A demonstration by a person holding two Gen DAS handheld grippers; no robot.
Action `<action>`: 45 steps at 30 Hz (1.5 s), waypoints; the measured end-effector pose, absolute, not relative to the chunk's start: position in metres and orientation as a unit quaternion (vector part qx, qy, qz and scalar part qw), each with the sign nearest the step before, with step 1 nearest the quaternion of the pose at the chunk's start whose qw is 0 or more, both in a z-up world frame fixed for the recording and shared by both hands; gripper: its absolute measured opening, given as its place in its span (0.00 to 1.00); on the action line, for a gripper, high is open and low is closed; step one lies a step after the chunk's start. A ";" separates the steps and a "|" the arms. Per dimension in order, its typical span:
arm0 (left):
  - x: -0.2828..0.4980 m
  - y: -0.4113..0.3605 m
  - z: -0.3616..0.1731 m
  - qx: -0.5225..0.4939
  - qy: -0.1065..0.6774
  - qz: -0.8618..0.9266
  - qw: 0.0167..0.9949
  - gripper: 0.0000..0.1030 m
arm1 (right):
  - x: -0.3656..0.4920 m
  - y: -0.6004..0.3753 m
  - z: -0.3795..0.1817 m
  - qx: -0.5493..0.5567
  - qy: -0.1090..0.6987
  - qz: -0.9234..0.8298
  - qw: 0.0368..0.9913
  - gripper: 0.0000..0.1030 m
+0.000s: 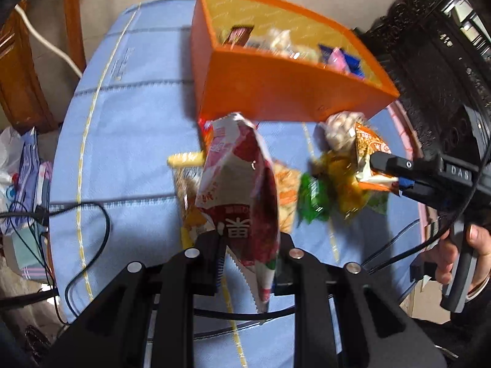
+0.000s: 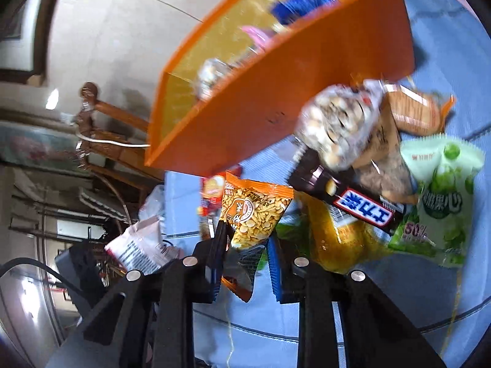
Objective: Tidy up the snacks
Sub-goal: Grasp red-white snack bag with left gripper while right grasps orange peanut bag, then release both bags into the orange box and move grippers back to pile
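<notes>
My left gripper [image 1: 250, 245] is shut on the lower edge of a red and white snack bag [image 1: 239, 178], which stands upright above the blue tablecloth [image 1: 129, 153]. Behind it the orange box [image 1: 276, 92] holds several small snacks. To the right, my right gripper [image 1: 386, 171] pinches an orange peanut packet [image 1: 368, 150]. In the right wrist view this gripper [image 2: 247, 242] is shut on that peanut packet [image 2: 254, 214], just in front of the orange box [image 2: 276, 107]. The red and white bag [image 2: 141, 245] shows at the left there.
Loose snacks lie by the box: a clear bag of nuts [image 2: 337, 122], a dark chocolate bar [image 2: 362, 205], a green bag [image 2: 445, 196], a yellow packet [image 2: 343, 245]. Black cables [image 1: 92, 214] cross the cloth's left edge. A hand [image 1: 472, 245] grips the right handle. Dark carved furniture [image 1: 429, 61] stands at right.
</notes>
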State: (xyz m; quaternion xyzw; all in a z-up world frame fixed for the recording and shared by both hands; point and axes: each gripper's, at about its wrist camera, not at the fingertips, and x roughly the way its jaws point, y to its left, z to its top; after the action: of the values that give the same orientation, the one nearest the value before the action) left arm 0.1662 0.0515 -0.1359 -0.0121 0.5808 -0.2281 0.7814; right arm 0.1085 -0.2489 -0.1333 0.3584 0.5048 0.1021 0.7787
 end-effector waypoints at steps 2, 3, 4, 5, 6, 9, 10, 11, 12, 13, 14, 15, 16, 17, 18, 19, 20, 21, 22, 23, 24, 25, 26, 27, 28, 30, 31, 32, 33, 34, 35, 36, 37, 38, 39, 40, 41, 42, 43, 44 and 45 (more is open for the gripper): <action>0.172 0.047 -0.122 -0.017 0.569 -0.237 0.787 0.20 | 0.107 -0.255 -0.112 0.337 0.483 0.112 0.800 0.24; 0.177 0.043 -0.113 -0.016 0.561 -0.240 0.792 0.20 | 0.108 -0.257 -0.103 0.327 0.474 0.114 0.810 0.24; 0.182 0.040 -0.107 -0.015 0.556 -0.242 0.795 0.20 | 0.110 -0.260 -0.092 0.315 0.462 0.113 0.821 0.24; 0.190 0.035 -0.098 -0.017 0.548 -0.248 0.799 0.20 | 0.113 -0.264 -0.080 0.295 0.447 0.109 0.838 0.24; 0.196 0.032 -0.091 -0.019 0.543 -0.251 0.801 0.20 | 0.117 -0.266 -0.073 0.279 0.437 0.102 0.849 0.24; 0.226 0.010 -0.065 -0.016 0.516 -0.260 0.816 0.20 | 0.141 -0.273 -0.055 0.242 0.413 0.081 0.874 0.24; 0.234 0.003 -0.060 -0.015 0.513 -0.264 0.817 0.20 | 0.150 -0.275 -0.052 0.229 0.408 0.071 0.881 0.24; 0.245 -0.005 -0.057 -0.011 0.512 -0.262 0.818 0.20 | 0.161 -0.278 -0.049 0.211 0.403 0.059 0.889 0.24; 0.259 -0.016 -0.054 -0.004 0.511 -0.252 0.822 0.20 | 0.171 -0.280 -0.048 0.204 0.400 0.053 0.892 0.24; 0.269 -0.024 -0.053 -0.001 0.510 -0.251 0.822 0.20 | 0.182 -0.281 -0.048 0.200 0.396 0.049 0.895 0.24; 0.279 -0.033 -0.053 0.002 0.512 -0.251 0.821 0.20 | 0.191 -0.283 -0.047 0.194 0.395 0.043 0.897 0.24; 0.292 -0.045 -0.055 0.010 0.517 -0.241 0.822 0.20 | 0.205 -0.287 -0.048 0.182 0.398 0.029 0.899 0.25; 0.300 -0.053 -0.057 0.016 0.519 -0.236 0.821 0.20 | 0.217 -0.288 -0.050 0.176 0.400 0.021 0.899 0.25; 0.309 -0.061 -0.060 0.022 0.523 -0.234 0.819 0.20 | 0.222 -0.290 -0.052 0.174 0.402 0.017 0.899 0.25; 0.317 -0.068 -0.064 0.025 0.527 -0.228 0.818 0.20 | 0.233 -0.294 -0.056 0.167 0.407 0.007 0.898 0.27; 0.325 -0.074 -0.069 0.028 0.532 -0.216 0.818 0.21 | 0.241 -0.290 -0.060 0.160 0.411 0.002 0.898 0.27; 0.332 -0.079 -0.073 0.030 0.536 -0.205 0.818 0.28 | 0.244 -0.291 -0.063 0.152 0.416 -0.007 0.897 0.44; 0.336 -0.080 -0.077 0.028 0.540 -0.195 0.818 0.52 | 0.246 -0.293 -0.064 0.147 0.416 -0.028 0.897 0.66; 0.336 -0.079 -0.077 0.027 0.538 -0.183 0.822 0.65 | 0.242 -0.296 -0.063 0.150 0.400 -0.034 0.904 0.70; 0.334 -0.075 -0.075 0.026 0.527 -0.166 0.833 0.83 | 0.235 -0.298 -0.061 0.152 0.388 -0.023 0.909 0.72; 0.330 -0.070 -0.072 0.023 0.511 -0.161 0.844 0.85 | 0.233 -0.297 -0.061 0.151 0.387 -0.019 0.910 0.73; 0.328 -0.066 -0.070 0.023 0.507 -0.163 0.846 0.85 | 0.229 -0.297 -0.062 0.150 0.387 -0.021 0.910 0.73; 0.328 -0.064 -0.070 0.023 0.510 -0.163 0.844 0.85 | 0.222 -0.300 -0.063 0.155 0.386 -0.019 0.909 0.73; 0.327 -0.058 -0.071 0.017 0.518 -0.164 0.839 0.85 | 0.217 -0.299 -0.064 0.158 0.388 -0.015 0.908 0.73; 0.324 -0.053 -0.072 0.012 0.521 -0.165 0.838 0.85 | 0.212 -0.300 -0.066 0.160 0.393 -0.013 0.906 0.73; 0.315 -0.043 -0.073 0.009 0.525 -0.168 0.834 0.85 | 0.198 -0.300 -0.069 0.162 0.399 -0.014 0.902 0.73; 0.311 -0.039 -0.074 0.009 0.526 -0.167 0.834 0.85 | 0.190 -0.299 -0.069 0.163 0.400 -0.014 0.902 0.73; 0.305 -0.033 -0.076 0.012 0.530 -0.164 0.832 0.85 | 0.180 -0.299 -0.070 0.163 0.401 -0.014 0.901 0.73; 0.300 -0.029 -0.079 0.014 0.534 -0.162 0.830 0.85 | 0.173 -0.297 -0.069 0.163 0.402 -0.015 0.901 0.74; 0.292 -0.022 -0.083 0.014 0.539 -0.158 0.827 0.85 | 0.165 -0.295 -0.070 0.162 0.402 -0.013 0.901 0.74; 0.283 -0.014 -0.088 0.014 0.544 -0.152 0.825 0.85 | 0.153 -0.292 -0.071 0.157 0.401 -0.009 0.902 0.74; 0.274 -0.006 -0.094 0.012 0.550 -0.147 0.822 0.85 | 0.146 -0.290 -0.072 0.152 0.401 -0.010 0.903 0.75; 0.266 -0.001 -0.099 0.011 0.557 -0.144 0.818 0.85 | 0.137 -0.287 -0.074 0.149 0.401 -0.012 0.904 0.75; 0.256 0.005 -0.108 0.012 0.567 -0.139 0.812 0.85 | 0.125 -0.283 -0.078 0.148 0.404 -0.010 0.903 0.77; 0.249 0.008 -0.114 0.014 0.574 -0.135 0.807 0.85 | 0.116 -0.279 -0.082 0.147 0.408 -0.008 0.901 0.77; 0.238 0.015 -0.127 0.017 0.586 -0.129 0.800 0.85 | 0.109 -0.276 -0.085 0.146 0.411 -0.009 0.900 0.78; 0.230 0.019 -0.137 0.019 0.596 -0.123 0.793 0.85 | 0.099 -0.272 -0.092 0.146 0.421 -0.011 0.895 0.78; 0.224 0.021 -0.144 0.021 0.605 -0.117 0.788 0.85 | 0.094 -0.270 -0.096 0.149 0.429 -0.009 0.891 0.79; 0.216 0.025 -0.157 0.023 0.620 -0.109 0.777 0.85 | 0.087 -0.268 -0.103 0.154 0.438 -0.009 0.886 0.79; 0.209 0.028 -0.169 0.024 0.631 -0.102 0.769 0.85 | 0.080 -0.266 -0.108 0.160 0.445 -0.010 0.881 0.79; 0.205 0.030 -0.175 0.025 0.637 -0.097 0.765 0.85 | 0.077 -0.265 -0.111 0.164 0.451 -0.009 0.877 0.79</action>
State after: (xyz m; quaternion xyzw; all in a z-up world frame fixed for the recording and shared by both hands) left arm 0.2047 0.0296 -0.1752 0.0248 0.6367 -0.0970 0.7646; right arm 0.0765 -0.2645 -0.1115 0.1643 0.4506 -0.0087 0.8774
